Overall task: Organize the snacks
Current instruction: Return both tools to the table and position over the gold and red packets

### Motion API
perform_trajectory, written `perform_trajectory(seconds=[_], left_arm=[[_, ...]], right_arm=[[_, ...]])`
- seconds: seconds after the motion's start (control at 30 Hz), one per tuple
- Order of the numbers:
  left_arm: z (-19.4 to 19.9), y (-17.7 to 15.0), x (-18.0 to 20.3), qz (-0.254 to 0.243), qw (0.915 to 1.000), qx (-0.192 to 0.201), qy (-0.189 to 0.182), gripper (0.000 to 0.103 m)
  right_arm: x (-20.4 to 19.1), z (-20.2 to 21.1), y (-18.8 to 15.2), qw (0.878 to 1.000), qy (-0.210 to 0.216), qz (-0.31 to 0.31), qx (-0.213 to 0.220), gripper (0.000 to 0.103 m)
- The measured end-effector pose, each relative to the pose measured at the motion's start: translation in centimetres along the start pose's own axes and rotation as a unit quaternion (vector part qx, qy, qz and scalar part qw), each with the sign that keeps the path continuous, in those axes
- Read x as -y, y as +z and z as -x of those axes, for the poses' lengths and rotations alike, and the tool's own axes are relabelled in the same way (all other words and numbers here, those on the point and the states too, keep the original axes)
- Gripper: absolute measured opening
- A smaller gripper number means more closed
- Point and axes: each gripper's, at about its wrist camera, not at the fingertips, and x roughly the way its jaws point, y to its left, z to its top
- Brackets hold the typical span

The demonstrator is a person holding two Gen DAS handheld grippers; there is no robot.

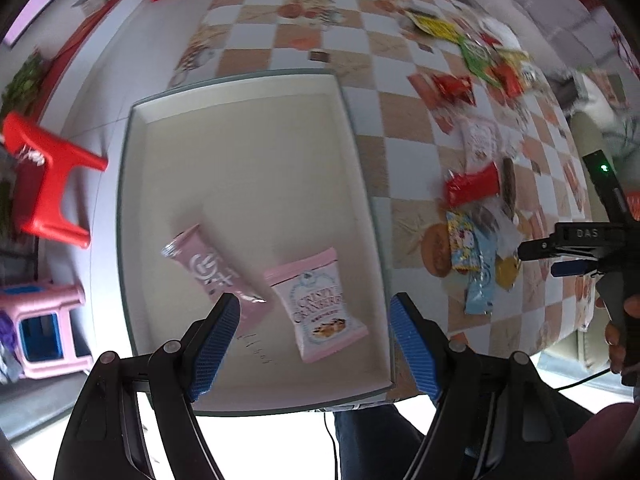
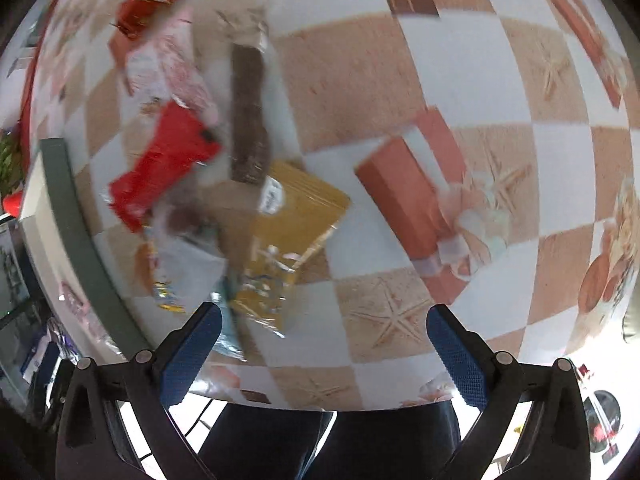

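Now the left gripper (image 1: 314,344) is hanging straight down over the white tray (image 1: 136,208), its blue pads spread apart with nothing pinched between them. Two snacks are lying on the tray floor just below it: a long pink wafer pack (image 1: 216,272) on a slant, and beside it a pale pink crackers bag (image 1: 318,304), the two touching or nearly so at their near corners. That looks like the drop-off spot, which is probably why this gripper is sitting open above them.

Over on the checkered tablecloth (image 2: 360,72), the right gripper (image 2: 322,346) is angling steeply down with its jaws spread as wide as they go, empty too. It is hovering at the near edge of the loose pile to the right of the tray: a yellow packet (image 2: 296,220) closest to the pads, a brown bar (image 2: 248,112) behind it, a red pouch (image 2: 168,156) to the side, all blurred. The wide opening suits straddling a flat bag, and the yellow packet looks like the likeliest next pick. More snacks are waiting farther up the table.
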Motion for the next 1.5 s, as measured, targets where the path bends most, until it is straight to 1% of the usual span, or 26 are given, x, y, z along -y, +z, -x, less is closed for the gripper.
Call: perform_trajectory(seconds=[0.1, 0.2, 0.3, 0.33, 0.43, 0.57, 0.67, 0.77, 0.83, 0.87, 1.0, 1.03, 1.07, 1.13, 1.2, 1.23, 1.27, 1.3, 1.33, 1.37, 1.4, 1.47, 1.5], left_arm=[[-0.2, 0.2, 1.2, -0.024, 0.9997, -0.007, 0.005, 0.081], [-0.1, 0.5, 2.4, -0.048, 0.9987, -0.01, 0.011, 0.081], [-0.1, 0.7, 3.5, -0.067, 0.9975, -0.014, 0.014, 0.081], [-0.1, 0.8, 4.0, -0.074, 0.997, -0.016, 0.015, 0.081], [-0.2, 1.5, 5.3, -0.091, 0.9956, -0.017, 0.016, 0.081], [-0.6, 2.9, 7.7, -0.117, 0.9929, -0.016, 0.016, 0.081], [-1.0, 4.2, 9.5, -0.138, 0.9901, -0.015, 0.018, 0.081], [-2.1, 5.9, 11.8, -0.17, 0.985, -0.017, 0.024, 0.081], [-3.0, 7.0, 13.1, -0.191, 0.9809, -0.021, 0.028, 0.081], [-3.7, 7.7, 14.0, -0.207, 0.9776, -0.023, 0.032, 0.081], [-5.9, 9.7, 16.5, -0.25, 0.9672, -0.028, 0.036, 0.081], [-6.5, 10.2, 16.9, -0.255, 0.9659, -0.03, 0.034, 0.081], [-7.2, 10.6, 17.3, -0.259, 0.9648, -0.036, 0.03, 0.081], [-9.1, 11.3, 18.1, -0.265, 0.9619, -0.06, 0.026, 0.081], [-11.0, 11.4, 18.4, -0.271, 0.9582, -0.083, 0.039, 0.081], [-11.6, 11.5, 18.4, -0.27, 0.9576, -0.089, 0.045, 0.081], [-12.4, 11.6, 18.1, -0.262, 0.9585, -0.095, 0.062, 0.082], [-12.5, 11.8, 17.8, -0.247, 0.9624, -0.093, 0.066, 0.085], [-12.4, 12.1, 17.1, -0.219, 0.9696, -0.087, 0.065, 0.085], [-12.4, 12.4, 16.1, -0.182, 0.9776, -0.086, 0.063, 0.085], [-12.4, 12.6, 15.1, -0.15, 0.9829, -0.089, 0.06, 0.085], [-12.3, 12.7, 13.8, -0.111, 0.9884, -0.092, 0.046, 0.085], [-12.0, 12.6, 13.2, -0.1, 0.9901, -0.092, 0.036, 0.085]], right_arm=[[-0.8, -0.7, 0.3, 1.0, -0.005, 0.01, 0.002, 0.103], [-2.6, -1.4, 0.7, 0.999, -0.023, 0.03, 0.013, 0.103], [-3.7, -1.6, 1.1, 0.996, -0.065, 0.056, 0.027, 0.103], [-4.1, -1.8, 1.0, 0.995, -0.074, 0.062, 0.03, 0.103], [-3.1, -1.8, 1.1, 0.992, -0.101, 0.066, 0.037, 0.103], [-0.3, -1.0, 1.4, 0.993, -0.1, 0.043, 0.047, 0.103], [0.4, -0.9, 1.3, 0.992, -0.098, 0.057, 0.047, 0.103], [-0.8, -1.3, 1.1, 0.989, -0.109, 0.088, 0.037, 0.103], [-1.0, -1.4, 0.7, 0.989, -0.11, 0.09, 0.036, 0.103], [-1.3, -1.4, 0.7, 0.989, -0.11, 0.09, 0.036, 0.103], [-0.1, -1.0, 0.8, 0.989, -0.11, 0.094, 0.042, 0.103], [0.2, -0.7, 0.6, 0.988, -0.111, 0.095, 0.044, 0.103], [0.1, -0.7, 0.5, 0.988, -0.111, 0.095, 0.046, 0.103], [1.0, -0.4, -0.4, 0.988, -0.111, 0.098, 0.048, 0.103], [1.2, 0.1, -0.3, 0.987, -0.112, 0.101, 0.048, 0.103], [1.2, 0.0, -0.6, 0.987, -0.113, 0.106, 0.047, 0.103], [1.1, -0.1, -0.9, 0.986, -0.114, 0.109, 0.047, 0.103], [1.0, -0.2, -1.1, 0.986, -0.115, 0.113, 0.047, 0.103], [0.9, -0.3, -1.3, 0.986, -0.115, 0.115, 0.047, 0.103], [1.0, -0.2, -1.4, 0.985, -0.115, 0.115, 0.048, 0.103], [0.9, -0.3, -1.7, 0.986, -0.116, 0.115, 0.047, 0.103], [0.8, -0.4, -1.8, 0.986, -0.116, 0.114, 0.044, 0.103], [0.7, -0.4, -1.7, 0.986, -0.116, 0.113, 0.042, 0.103]])
